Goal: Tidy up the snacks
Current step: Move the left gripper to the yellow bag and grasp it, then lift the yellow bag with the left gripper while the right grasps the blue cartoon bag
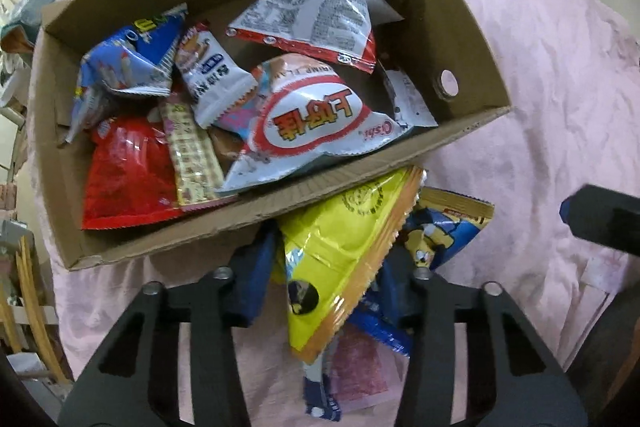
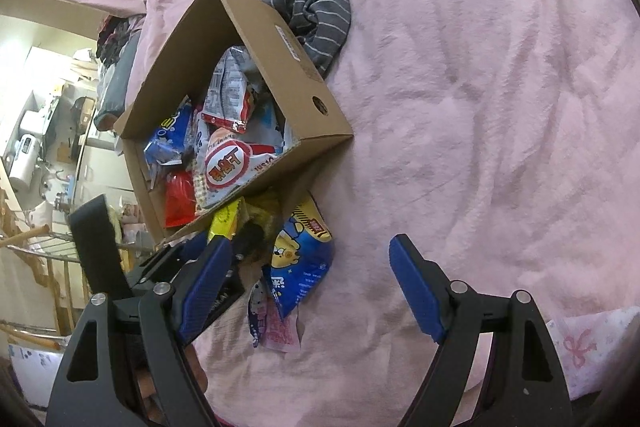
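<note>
Most of the snacks already lay in the cardboard box (image 1: 460, 27) on the pink blanket (image 2: 480, 107), so the job looked well along. The left gripper (image 1: 324, 291) was closed on a yellow bag (image 1: 340, 239) just outside the box's near wall, not yet in. A blue bag (image 2: 298, 267) and a small pink packet (image 2: 280, 331) remained on the blanket, and the right gripper (image 2: 316, 291) hung wide and empty near them.

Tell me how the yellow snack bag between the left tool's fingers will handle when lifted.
The yellow snack bag looks puffed and crinkled, so probably light and floppy. Its glossy film may slip between the left tool fingers. Contents are likely crushable, so grip gently near the sealed edge.
</note>
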Demonstrator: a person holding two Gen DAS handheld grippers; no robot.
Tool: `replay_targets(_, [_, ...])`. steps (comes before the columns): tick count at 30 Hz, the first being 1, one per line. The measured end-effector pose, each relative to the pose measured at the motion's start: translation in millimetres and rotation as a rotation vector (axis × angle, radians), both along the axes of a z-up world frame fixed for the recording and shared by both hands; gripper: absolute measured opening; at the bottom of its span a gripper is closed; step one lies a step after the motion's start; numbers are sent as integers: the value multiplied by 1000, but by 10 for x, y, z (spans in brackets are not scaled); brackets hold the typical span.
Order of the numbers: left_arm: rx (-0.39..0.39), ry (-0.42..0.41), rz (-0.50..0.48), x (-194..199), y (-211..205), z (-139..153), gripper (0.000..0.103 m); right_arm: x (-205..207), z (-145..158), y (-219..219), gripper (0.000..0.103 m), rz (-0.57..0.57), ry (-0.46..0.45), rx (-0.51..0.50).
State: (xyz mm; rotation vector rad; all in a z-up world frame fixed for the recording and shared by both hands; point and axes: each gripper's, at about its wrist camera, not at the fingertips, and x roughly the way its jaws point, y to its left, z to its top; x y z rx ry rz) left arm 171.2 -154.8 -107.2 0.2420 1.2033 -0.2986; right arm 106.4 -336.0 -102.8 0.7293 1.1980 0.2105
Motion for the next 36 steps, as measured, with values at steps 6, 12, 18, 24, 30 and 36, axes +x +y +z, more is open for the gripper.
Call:
replay_targets(6, [-9, -27, 0, -166, 189, 151, 28, 33, -2, 70, 83, 20, 0, -17])
replay_targets(12, [-54, -30, 37, -334, 577, 350, 28, 38, -38, 118, 83, 26, 14, -20])
replay_targets(18, [-101, -16, 95, -477, 973, 551, 28, 47, -160, 196, 84, 38, 60, -10])
replay_targets(24, [-156, 27, 171, -509, 1229, 562, 28, 137, -311, 455, 83, 70, 120, -3])
replay_targets(30, [-201, 37, 242, -489, 1390, 545, 28, 296, -485, 776, 83, 101, 184, -124])
replay_targets(36, [-178, 29, 267, -442, 1436, 491, 28, 465, -601, 1034, 83, 148, 217, -227])
